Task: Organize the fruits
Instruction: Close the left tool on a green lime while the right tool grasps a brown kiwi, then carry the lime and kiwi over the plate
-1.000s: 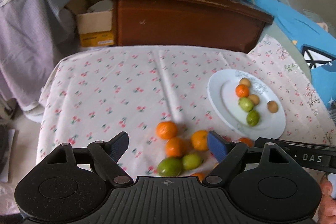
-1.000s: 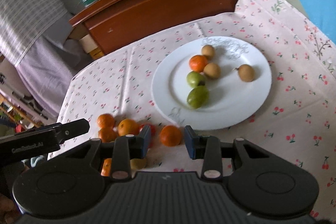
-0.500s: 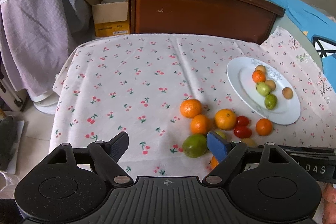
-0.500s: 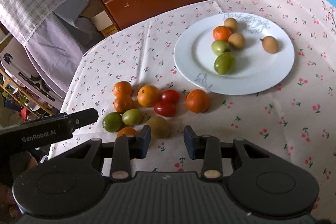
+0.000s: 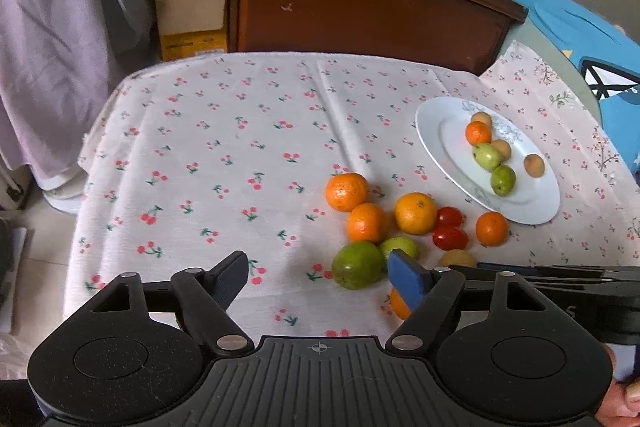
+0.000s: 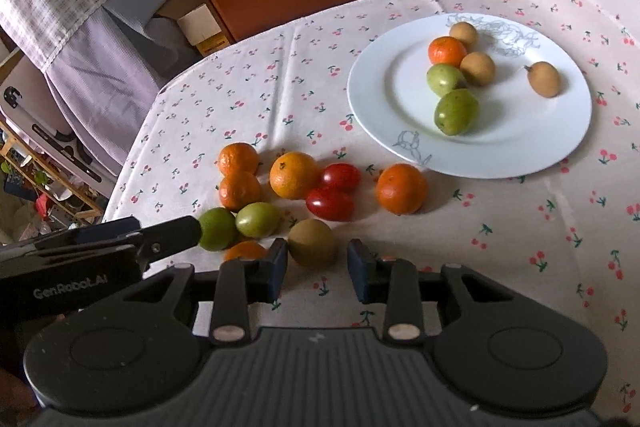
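Observation:
A white plate (image 6: 520,147) (image 5: 532,203) holds one orange, two green fruits and three small brown fruits. Loose fruit lies on the cherry-print cloth near the plate: several oranges (image 6: 294,175), two red tomatoes (image 6: 330,203), two green fruits (image 6: 257,219) and a brown-green fruit (image 6: 312,242). My right gripper (image 6: 317,267) is open, its jaws just in front of the brown-green fruit, empty. My left gripper (image 5: 318,281) is open wide and empty; a large green fruit (image 5: 357,265) lies just beyond its right finger.
A dark wooden cabinet (image 5: 368,11) stands behind the table with green and blue boxes on top. A cardboard box (image 5: 188,23) and hanging cloth are at the left. A blue cushion (image 5: 580,39) is at the right. The cloth's left half (image 5: 200,167) is bare.
Both grippers have pulled back and risen, so more of the table and the whole fruit pile show. The right gripper's jaws have opened a little wider. No fruit has moved.

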Motion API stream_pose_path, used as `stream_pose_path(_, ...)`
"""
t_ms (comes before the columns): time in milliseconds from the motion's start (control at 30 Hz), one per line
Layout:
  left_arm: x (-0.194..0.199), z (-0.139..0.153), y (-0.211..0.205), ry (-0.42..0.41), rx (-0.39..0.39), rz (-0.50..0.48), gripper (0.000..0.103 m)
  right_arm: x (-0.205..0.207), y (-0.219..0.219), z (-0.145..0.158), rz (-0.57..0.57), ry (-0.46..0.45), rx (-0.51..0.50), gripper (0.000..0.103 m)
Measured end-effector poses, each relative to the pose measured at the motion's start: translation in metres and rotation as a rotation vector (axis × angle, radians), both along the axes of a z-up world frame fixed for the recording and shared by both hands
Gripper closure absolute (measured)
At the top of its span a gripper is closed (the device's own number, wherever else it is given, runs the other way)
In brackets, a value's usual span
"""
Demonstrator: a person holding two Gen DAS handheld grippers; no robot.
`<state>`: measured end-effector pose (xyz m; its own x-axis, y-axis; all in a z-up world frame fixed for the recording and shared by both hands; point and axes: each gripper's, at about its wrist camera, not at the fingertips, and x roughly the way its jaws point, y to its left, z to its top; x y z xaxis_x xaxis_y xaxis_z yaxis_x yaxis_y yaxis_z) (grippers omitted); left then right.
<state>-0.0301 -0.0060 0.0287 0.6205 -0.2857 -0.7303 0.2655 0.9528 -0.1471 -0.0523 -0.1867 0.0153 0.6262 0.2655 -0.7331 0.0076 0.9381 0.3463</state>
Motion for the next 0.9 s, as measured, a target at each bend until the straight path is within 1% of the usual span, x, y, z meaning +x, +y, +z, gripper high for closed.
stream_pose_path(33, 0.0, -0.001, -0.001, 0.003, -0.002, -0.001, 0.028, 0.0, 0.001, 0.0, 0.007, -0.004, -0.004, 0.075)
stream_pose_path(67, 0.001, -0.002, -0.002, 0.004, -0.003, -0.002, 0.03, 0.0, 0.002, 0.0, 0.016, -0.006, -0.001, 0.076)
stream_pose_path(100, 0.001, -0.003, -0.003, 0.007, -0.008, -0.007, 0.034, -0.001, 0.002, -0.001, 0.017, -0.005, 0.003, 0.076)
stream_pose_path(200, 0.002, -0.006, -0.005, 0.023, -0.023, -0.024, 0.039, -0.001, 0.0, 0.0, 0.012, -0.001, 0.006, 0.076)
stream_pose_path(400, 0.006, -0.014, -0.01, 0.043, -0.019, -0.034, 0.052, -0.003, -0.01, 0.002, -0.023, 0.011, 0.018, 0.076)
stream_pose_path(633, 0.006, -0.019, -0.018, 0.009, 0.013, -0.057, 0.052, -0.003, -0.01, 0.0, -0.021, 0.017, 0.021, 0.076)
stream_pose_path(667, 0.006, -0.019, -0.019, 0.004, 0.016, -0.066, 0.057, -0.003, -0.01, 0.0, -0.021, 0.017, 0.02, 0.076)
stream_pose_path(700, 0.006, -0.019, -0.02, 0.0, 0.016, -0.076, 0.064, -0.003, -0.01, 0.0, -0.021, 0.017, 0.02, 0.076)
stream_pose_path(733, 0.005, -0.019, -0.021, -0.003, 0.013, -0.086, 0.067, -0.003, -0.01, 0.0, -0.021, 0.017, 0.021, 0.076)
stream_pose_path(767, 0.005, -0.018, -0.021, -0.001, 0.006, -0.097, 0.074, -0.003, -0.01, 0.0, -0.021, 0.018, 0.022, 0.076)
stream_pose_path(800, 0.005, -0.018, -0.022, 0.001, -0.001, -0.104, 0.075, -0.003, -0.01, 0.0, -0.022, 0.018, 0.023, 0.076)
stream_pose_path(900, 0.004, -0.018, -0.023, -0.007, 0.0, -0.104, 0.075, -0.003, -0.01, 0.0, -0.022, 0.018, 0.023, 0.076)
